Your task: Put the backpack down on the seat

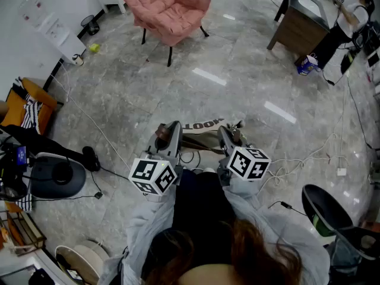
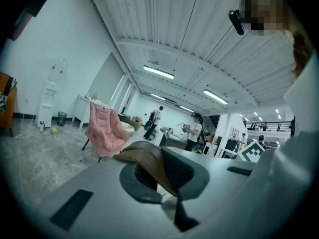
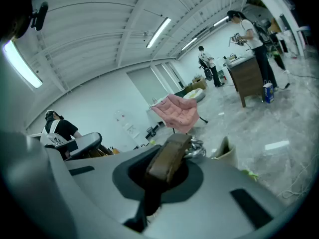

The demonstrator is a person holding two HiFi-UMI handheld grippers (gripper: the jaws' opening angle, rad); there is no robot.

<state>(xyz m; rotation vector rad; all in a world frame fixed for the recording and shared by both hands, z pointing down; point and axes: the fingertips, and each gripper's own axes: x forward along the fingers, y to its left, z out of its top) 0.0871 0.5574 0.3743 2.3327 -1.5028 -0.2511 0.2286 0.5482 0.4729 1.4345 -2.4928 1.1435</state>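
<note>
The backpack (image 1: pixel 200 140) is held up by a brown strap (image 2: pixel 145 157) clamped in each of the left gripper (image 1: pixel 171 134) and right gripper (image 1: pixel 228 136), with the pink chair (image 1: pixel 166 8) (seat bare) well apart, so carrying and setting down remain.

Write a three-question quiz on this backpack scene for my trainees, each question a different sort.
1. True or false: the left gripper and the right gripper are each shut on a brown strap.
2. The pink chair stands: A) ahead, nothing on it; B) tipped over; C) on the desk.
3. Is the backpack on the chair yet?
Key: 1 true; 2 A; 3 no, the grippers hold it.
</note>
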